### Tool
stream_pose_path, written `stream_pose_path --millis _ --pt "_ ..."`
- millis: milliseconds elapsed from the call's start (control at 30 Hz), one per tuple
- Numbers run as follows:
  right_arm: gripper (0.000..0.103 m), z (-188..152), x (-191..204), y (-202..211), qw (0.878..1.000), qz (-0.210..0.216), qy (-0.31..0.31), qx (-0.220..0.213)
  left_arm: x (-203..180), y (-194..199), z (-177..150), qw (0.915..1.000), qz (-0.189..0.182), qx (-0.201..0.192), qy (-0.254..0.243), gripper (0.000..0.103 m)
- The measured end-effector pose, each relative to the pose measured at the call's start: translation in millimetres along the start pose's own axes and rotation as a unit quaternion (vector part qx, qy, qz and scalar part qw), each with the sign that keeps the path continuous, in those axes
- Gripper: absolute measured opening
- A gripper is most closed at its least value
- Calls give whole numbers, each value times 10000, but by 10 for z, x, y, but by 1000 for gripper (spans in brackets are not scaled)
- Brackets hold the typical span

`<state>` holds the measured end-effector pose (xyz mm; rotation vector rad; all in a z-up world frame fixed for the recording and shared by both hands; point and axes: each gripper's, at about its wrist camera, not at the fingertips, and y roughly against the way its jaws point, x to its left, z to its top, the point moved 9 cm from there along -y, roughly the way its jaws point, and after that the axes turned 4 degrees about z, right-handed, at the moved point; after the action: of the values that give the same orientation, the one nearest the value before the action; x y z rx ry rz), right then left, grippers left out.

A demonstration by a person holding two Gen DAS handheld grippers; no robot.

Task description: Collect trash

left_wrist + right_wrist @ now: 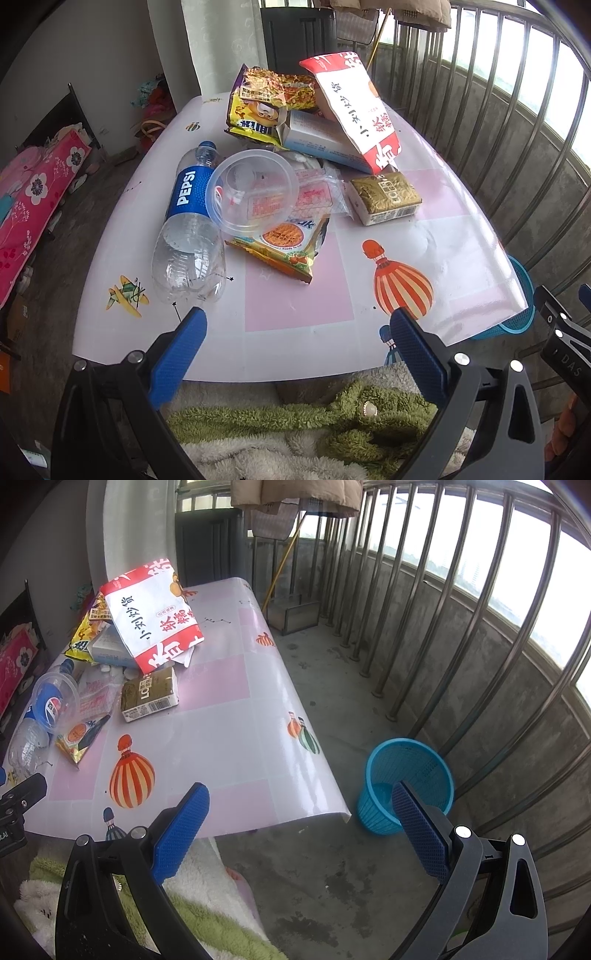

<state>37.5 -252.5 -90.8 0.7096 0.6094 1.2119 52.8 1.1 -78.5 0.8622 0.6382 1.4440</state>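
Both grippers, left gripper and right gripper, hung spread and empty, trash beyond: Pepsi bottle ahead-left of the left, blue basket just past the right's right finger.

Both wrist views near table edge; share trash pile.

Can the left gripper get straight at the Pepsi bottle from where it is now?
Probably yes. The left gripper is open at the table's near edge, and the Pepsi bottle lies on its side just ahead-left, with only bare tablecloth between. The clear cup leans against its label side only.
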Motion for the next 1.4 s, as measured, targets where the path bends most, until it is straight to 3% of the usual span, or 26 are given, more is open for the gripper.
stream_pose_path --millis 1400 --pt "95 -56 98 -39 10000 62 35 53 54 -52 -52 9999 46 101 18 97"
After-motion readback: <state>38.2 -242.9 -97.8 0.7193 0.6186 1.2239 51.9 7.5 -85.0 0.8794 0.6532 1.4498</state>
